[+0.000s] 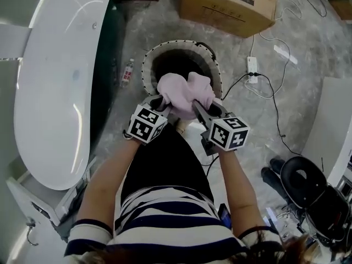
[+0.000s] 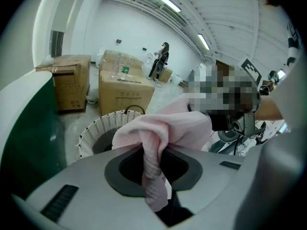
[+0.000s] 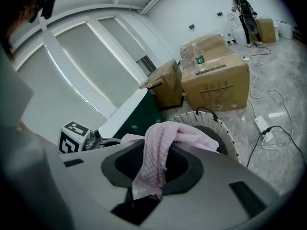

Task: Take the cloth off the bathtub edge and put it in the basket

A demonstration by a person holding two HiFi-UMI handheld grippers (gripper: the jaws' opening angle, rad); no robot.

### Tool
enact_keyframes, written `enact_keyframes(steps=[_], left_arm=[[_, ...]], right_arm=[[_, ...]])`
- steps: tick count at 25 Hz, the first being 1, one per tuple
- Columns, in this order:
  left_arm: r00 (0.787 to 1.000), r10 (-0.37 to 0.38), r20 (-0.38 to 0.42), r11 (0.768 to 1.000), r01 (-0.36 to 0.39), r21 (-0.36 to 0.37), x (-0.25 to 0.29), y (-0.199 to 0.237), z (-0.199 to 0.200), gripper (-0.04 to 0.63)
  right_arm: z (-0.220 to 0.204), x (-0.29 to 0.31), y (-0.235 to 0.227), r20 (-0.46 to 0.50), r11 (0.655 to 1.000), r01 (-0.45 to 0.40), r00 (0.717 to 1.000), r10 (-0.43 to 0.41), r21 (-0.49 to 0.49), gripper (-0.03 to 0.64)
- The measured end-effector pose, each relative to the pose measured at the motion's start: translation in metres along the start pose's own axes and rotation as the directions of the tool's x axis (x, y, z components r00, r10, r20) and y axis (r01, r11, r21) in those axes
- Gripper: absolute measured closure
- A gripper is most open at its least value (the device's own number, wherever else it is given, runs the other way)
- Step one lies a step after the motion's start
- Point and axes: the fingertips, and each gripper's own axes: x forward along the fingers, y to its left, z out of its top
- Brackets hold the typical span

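A pink cloth (image 1: 185,91) hangs bunched between both grippers, right above the near rim of the round white basket (image 1: 148,62). My left gripper (image 1: 160,103) is shut on the cloth's left end, and a twisted fold (image 2: 152,162) runs down between its jaws. My right gripper (image 1: 201,110) is shut on the right end, where a waffle-textured fold (image 3: 154,161) drapes through the jaws. The basket (image 2: 98,127) shows just beyond the cloth in the left gripper view, and the same basket (image 3: 221,128) lies behind the cloth in the right gripper view. The white bathtub (image 1: 58,76) lies to the left.
Cardboard boxes (image 1: 227,3) stand beyond the basket. A small bottle (image 1: 127,72) lies on the floor between tub and basket. A power strip (image 1: 252,69) with cables runs along the right, and a black chair base (image 1: 308,188) sits at the lower right.
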Motion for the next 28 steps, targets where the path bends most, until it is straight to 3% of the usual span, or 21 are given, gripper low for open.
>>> enact_keyframes(steps=[8,15,22,26,28], left_arm=[[0.993,-0.045,-0.111,0.997,0.038,-0.067,0.043,0.007,-0.038,0.518],[0.987,0.01,-0.163,1.0,-0.014,-0.021,0.068,0.01,-0.048,0.517],[0.976,0.115,-0.187,0.993,-0.106,0.055,0.073,0.015,-0.043,0.505],[0.972,0.147,-0.184,0.989,-0.146,0.021,0.072,0.022,-0.039,0.474],[0.971,0.15,-0.185,0.989,-0.151,0.011,0.071,0.025,-0.038,0.469]], right_arm=[[-0.043,0.042,-0.051,-0.084,0.998,0.036,0.996,-0.032,0.05,0.499],[-0.065,0.053,-0.083,-0.097,0.982,0.089,0.993,-0.074,0.164,0.494],[-0.073,0.055,-0.09,-0.149,0.988,0.121,0.983,-0.105,0.101,0.483],[-0.077,0.055,-0.091,-0.197,0.987,0.149,0.971,-0.135,0.057,0.394],[-0.08,0.054,-0.09,-0.203,0.985,0.156,0.969,-0.139,0.071,0.394]])
